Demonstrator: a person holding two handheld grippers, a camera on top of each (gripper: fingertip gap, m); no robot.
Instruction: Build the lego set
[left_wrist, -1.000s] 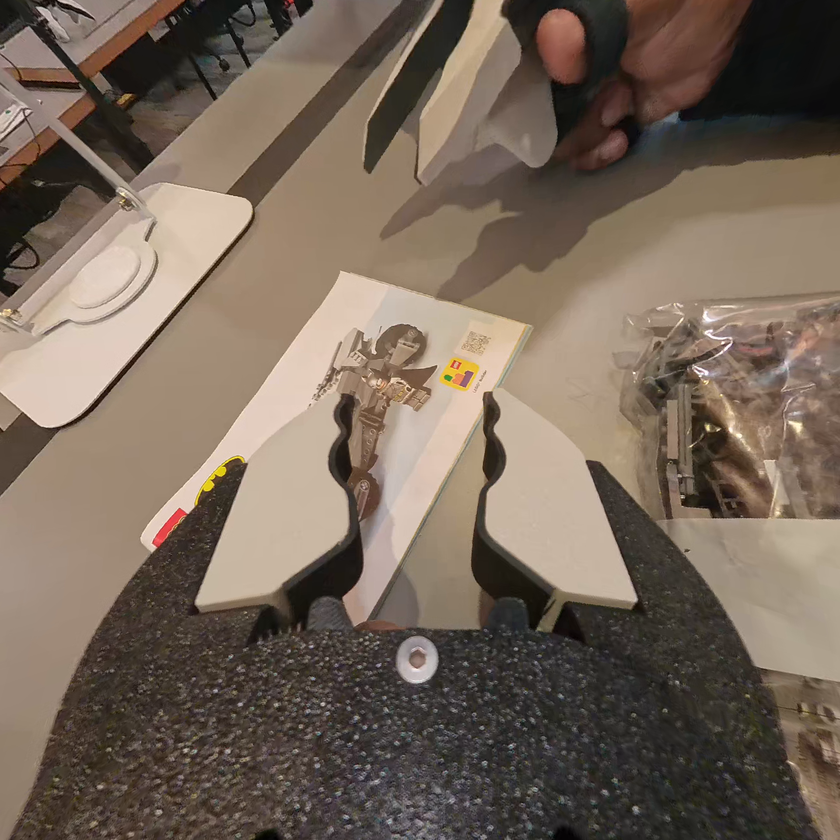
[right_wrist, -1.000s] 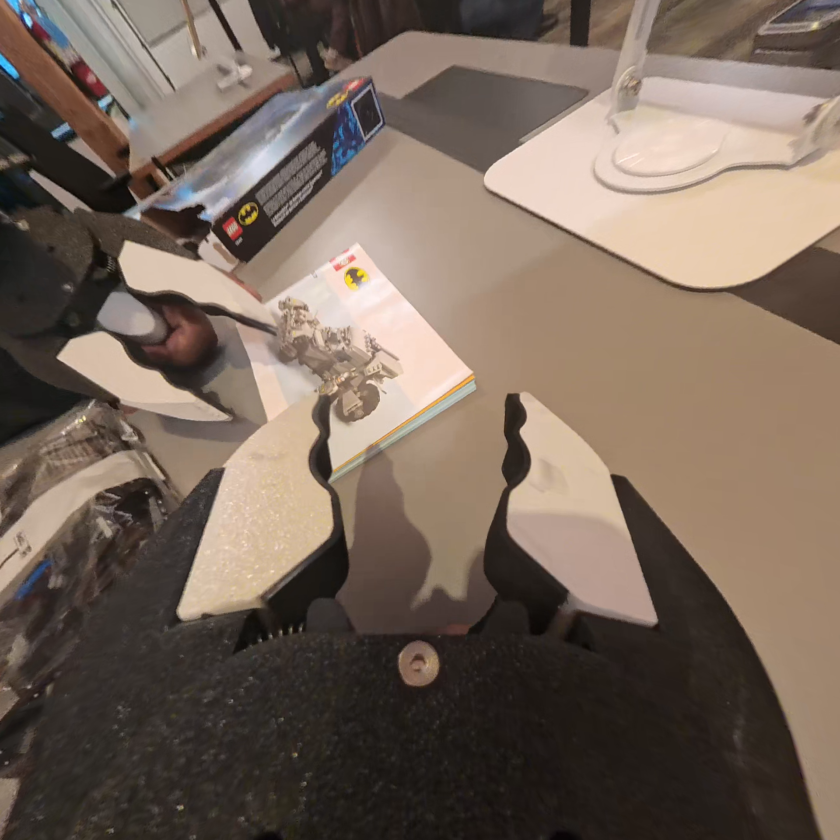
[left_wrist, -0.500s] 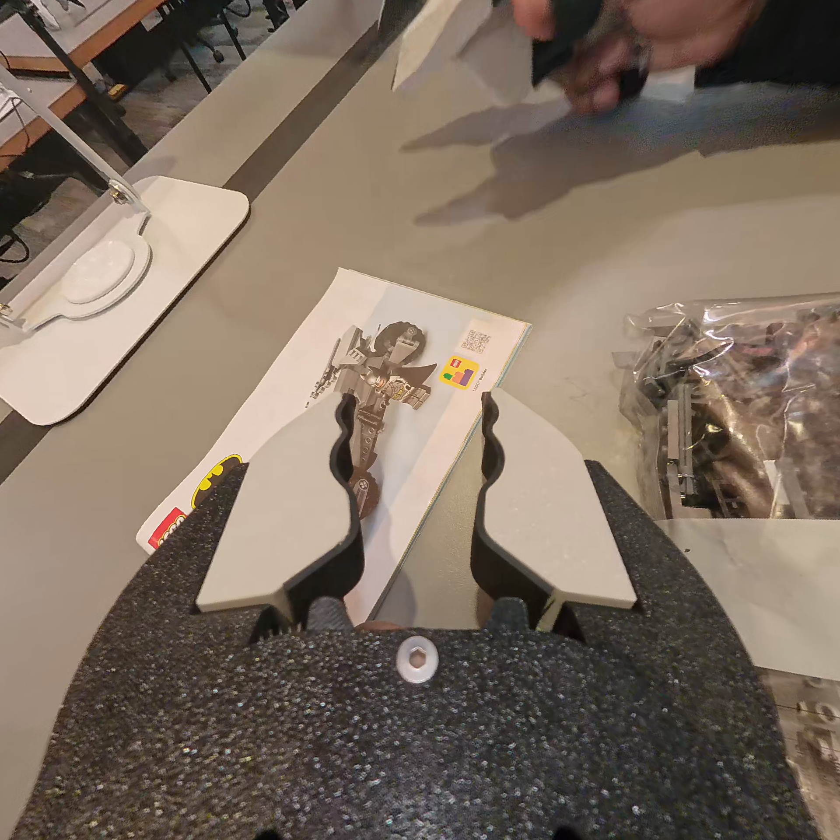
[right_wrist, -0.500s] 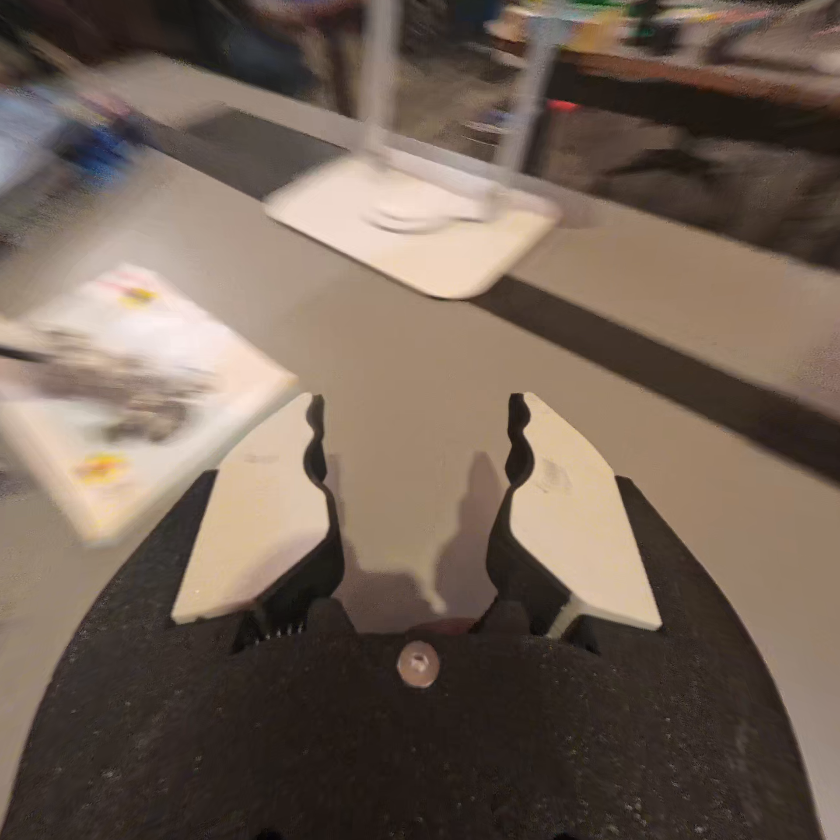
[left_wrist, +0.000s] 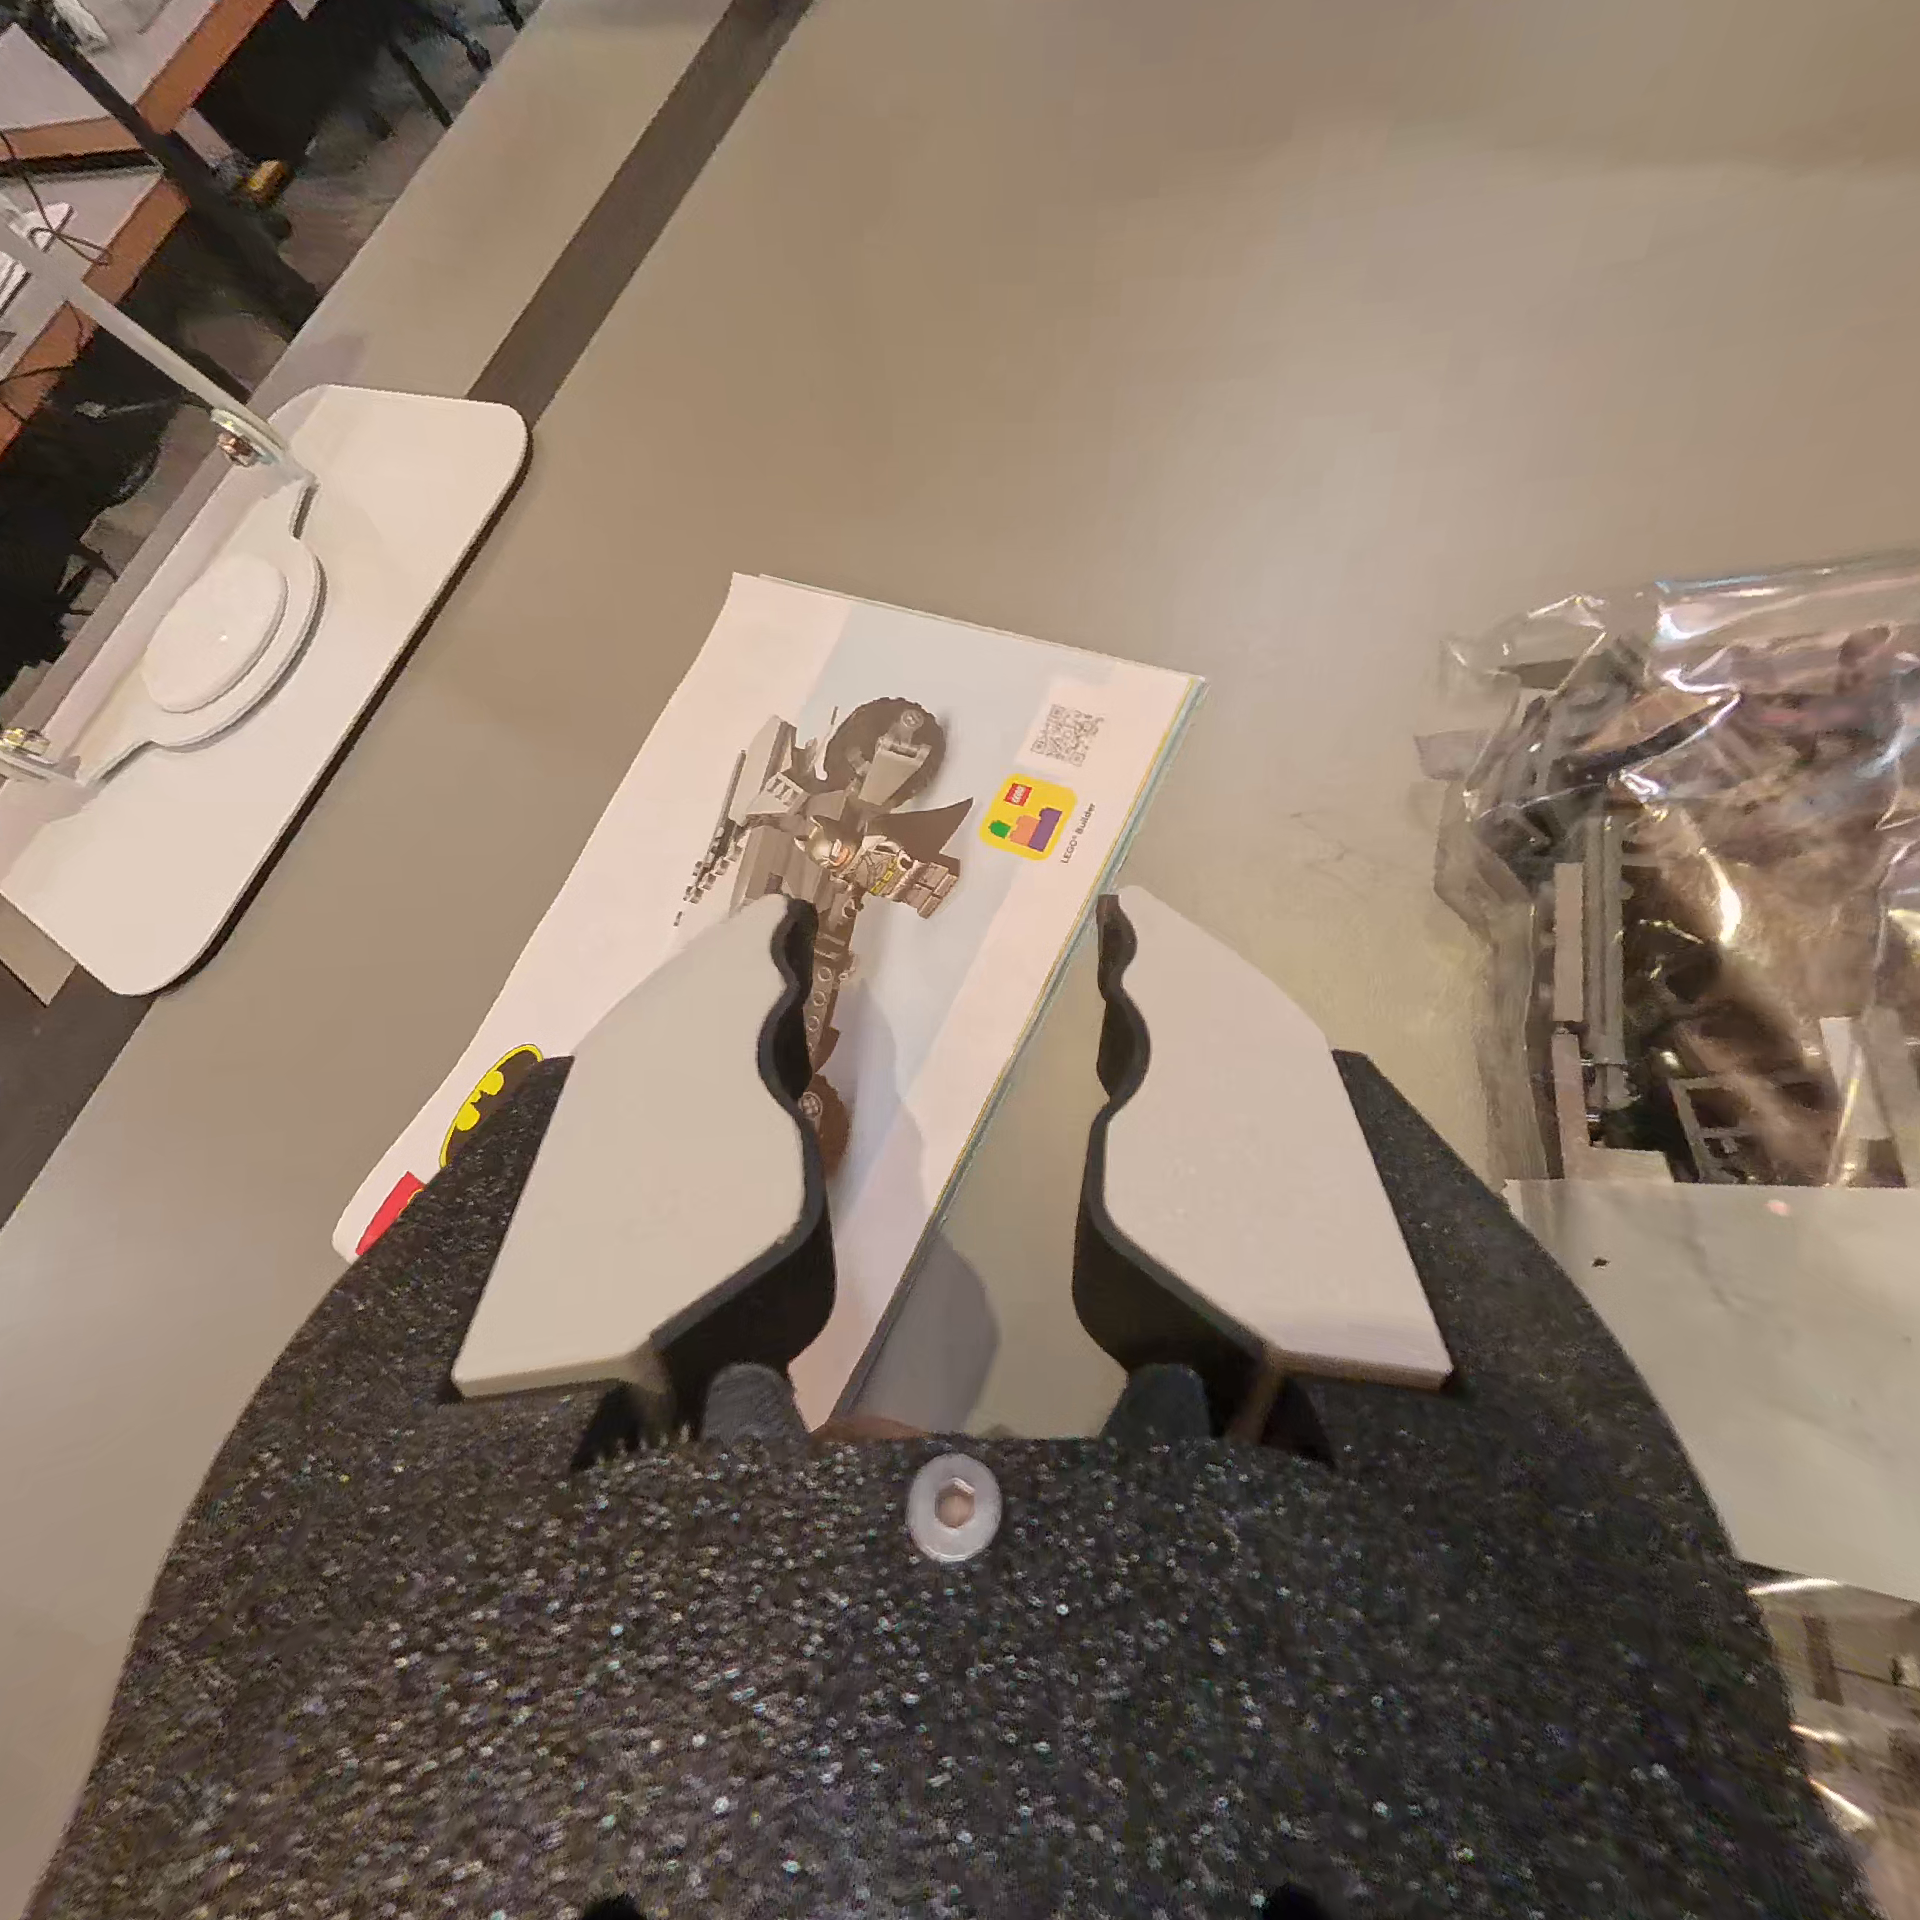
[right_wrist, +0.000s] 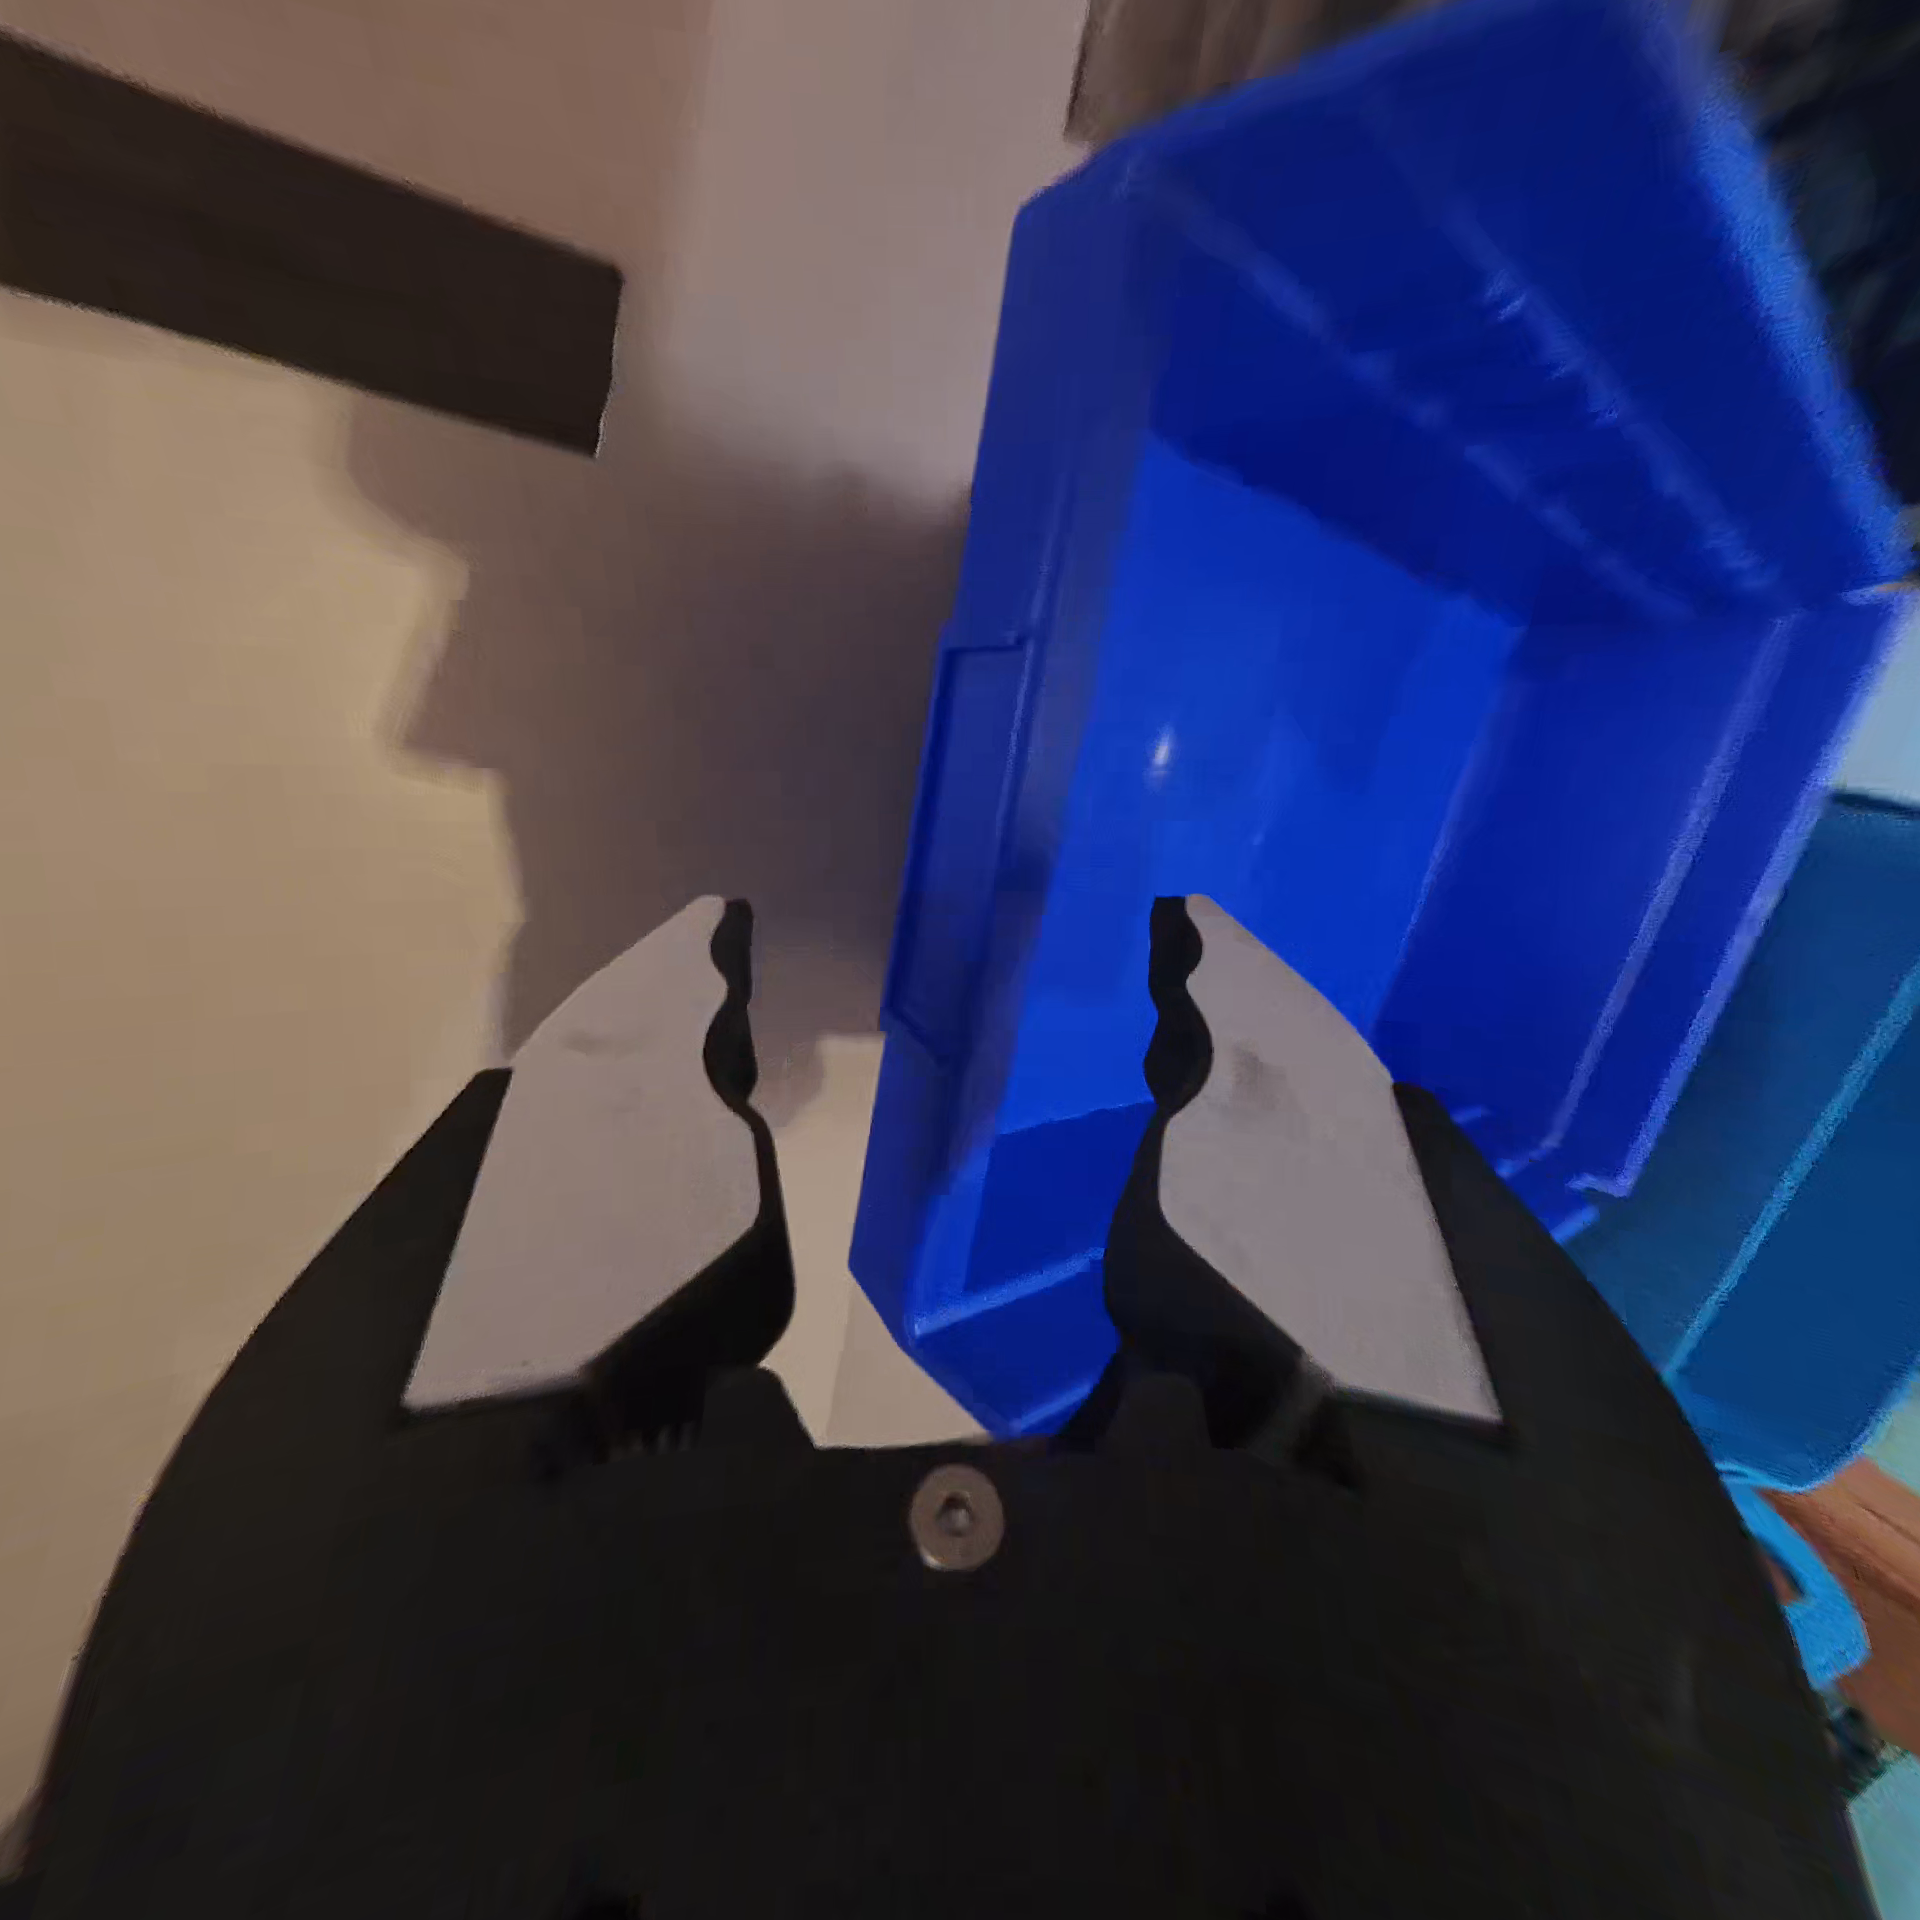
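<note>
Left wrist view: my left gripper (left_wrist: 945, 914) is spread with nothing between the pads, hovering over a printed instruction booklet (left_wrist: 914, 883) lying flat on the grey table (left_wrist: 1143, 364). The booklet's right edge runs between the two fingers; I can't tell if either tip touches the paper. A clear plastic bag of dark grey brick parts (left_wrist: 1704, 914) sits to the right, with a white paper sheet (left_wrist: 1745, 1340) just below it. A white stand base (left_wrist: 260, 644) is off to the left near the table edge. Right wrist view, motion-blurred: my right gripper (right_wrist: 945, 914) is released wide, grasping nothing, above the near left wall of a blue plastic bin (right_wrist: 1351, 727), which looks bare inside. A lighter blue bin (right_wrist: 1787, 1195) sits beside it on the right.
</note>
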